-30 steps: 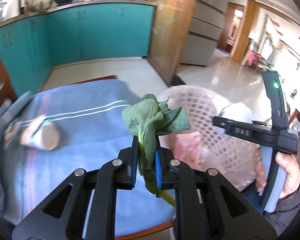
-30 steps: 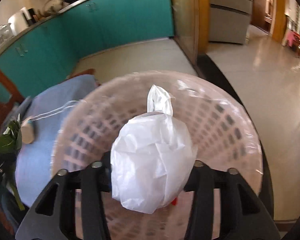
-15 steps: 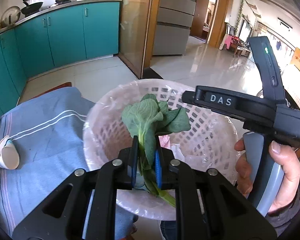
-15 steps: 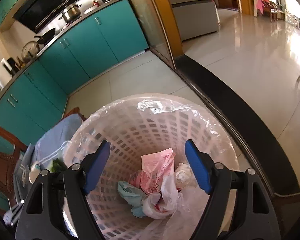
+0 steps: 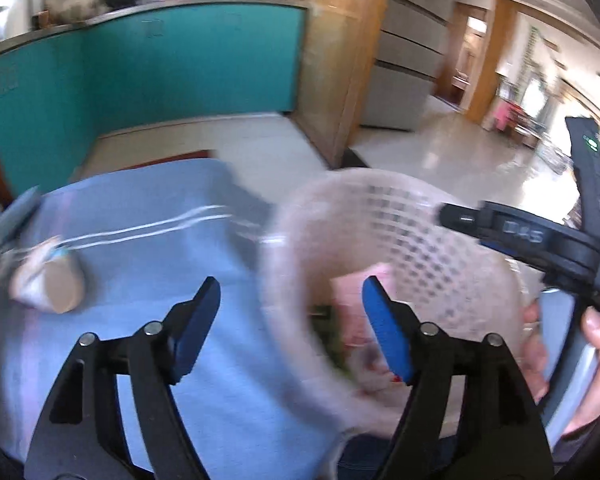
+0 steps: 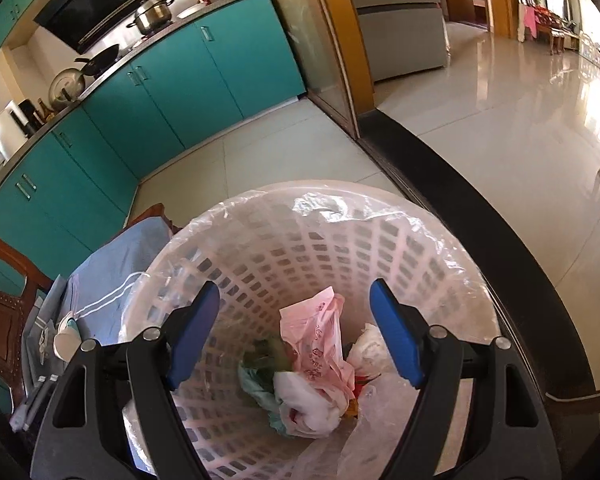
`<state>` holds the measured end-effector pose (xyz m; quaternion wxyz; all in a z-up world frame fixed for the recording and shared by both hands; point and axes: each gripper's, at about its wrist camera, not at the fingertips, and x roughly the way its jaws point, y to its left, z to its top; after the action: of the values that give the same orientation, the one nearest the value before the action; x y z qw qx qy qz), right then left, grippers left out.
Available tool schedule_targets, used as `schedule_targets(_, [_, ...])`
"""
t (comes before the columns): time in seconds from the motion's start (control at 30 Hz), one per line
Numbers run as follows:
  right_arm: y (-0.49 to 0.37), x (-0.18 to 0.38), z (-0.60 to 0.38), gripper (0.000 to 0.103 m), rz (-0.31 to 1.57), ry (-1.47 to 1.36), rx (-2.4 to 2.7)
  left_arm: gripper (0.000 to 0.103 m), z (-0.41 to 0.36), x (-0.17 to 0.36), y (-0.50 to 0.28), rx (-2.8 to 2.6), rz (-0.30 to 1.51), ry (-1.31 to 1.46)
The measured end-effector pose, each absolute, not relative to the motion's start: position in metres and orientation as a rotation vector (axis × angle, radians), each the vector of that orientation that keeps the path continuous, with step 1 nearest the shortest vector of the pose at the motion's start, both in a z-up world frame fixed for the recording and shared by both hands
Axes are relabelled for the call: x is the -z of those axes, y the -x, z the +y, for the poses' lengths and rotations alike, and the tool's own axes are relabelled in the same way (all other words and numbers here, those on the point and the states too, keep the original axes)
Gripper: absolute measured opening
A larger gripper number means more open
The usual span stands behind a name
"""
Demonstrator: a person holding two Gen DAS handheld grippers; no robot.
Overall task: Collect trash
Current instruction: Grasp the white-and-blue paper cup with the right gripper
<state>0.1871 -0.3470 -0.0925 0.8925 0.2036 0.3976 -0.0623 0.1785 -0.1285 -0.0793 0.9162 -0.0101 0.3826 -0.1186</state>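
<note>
A white mesh trash basket (image 6: 340, 240) lined with clear plastic holds a pink bag (image 6: 316, 344), a white bag (image 6: 312, 404) and green leaves (image 6: 268, 356). My right gripper (image 6: 296, 328) is open and empty above the basket's mouth. My left gripper (image 5: 290, 316) is open and empty over the basket's left rim (image 5: 276, 280); this view is blurred. A paper cup (image 5: 56, 288) lies on its side on the blue tablecloth (image 5: 140, 248), left of the left gripper. It also shows in the right wrist view (image 6: 66, 340).
Teal kitchen cabinets (image 6: 160, 80) run along the back. A wooden chair (image 6: 4, 312) stands at the table's left. A dark floor strip (image 6: 480, 208) and a glossy tiled floor (image 6: 520, 100) lie to the right. The right hand-held gripper's body (image 5: 548, 248) is beside the basket.
My left gripper opened and let go of the green leaves, which now lie in the basket. It swung left toward the table. My right gripper stayed open over the basket.
</note>
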Motion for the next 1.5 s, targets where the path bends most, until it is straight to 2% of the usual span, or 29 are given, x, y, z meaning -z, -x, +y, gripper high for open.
schedule_targets(0.4, [-0.201,0.085,-0.279,0.076,0.805,-0.296,-0.083,0.089,0.004,0.082,-0.125,-0.096,0.805,0.024])
schedule_targets(0.5, [-0.203,0.083,-0.246,0.082,0.808,-0.220,-0.148,0.091,0.035,0.080,-0.110,-0.154,0.804,0.029])
schedule_targets(0.73, [-0.228,0.074,-0.128,0.089,0.862,-0.112,-0.460,0.091,0.090,0.082,-0.081,-0.209,0.820,0.089])
schedule_targets(1.0, [-0.275,0.088,0.040,0.092,0.858,0.288,-0.559,0.091,0.121,0.089,-0.053,-0.216,0.840,0.114])
schedule_targets(1.13, [-0.298,0.123,0.082,0.092,0.926,0.471,-0.483,0.092,0.127,0.090,-0.049,-0.217,0.847,0.124])
schedule_targets(1.3, [-0.305,0.151,0.079,0.092,1.016,0.488,-0.463,0.092,0.129,0.092,-0.048,-0.205,0.848,0.137])
schedule_targets(1.4, [-0.303,0.151,0.066,0.076,1.046,0.411,-0.525,0.092,0.127,0.093,-0.051,-0.201,0.851,0.137])
schedule_targets(1.5, [-0.300,0.149,0.054,0.076,1.070,0.381,-0.535,0.092,0.123,0.095,-0.054,-0.197,0.860,0.134])
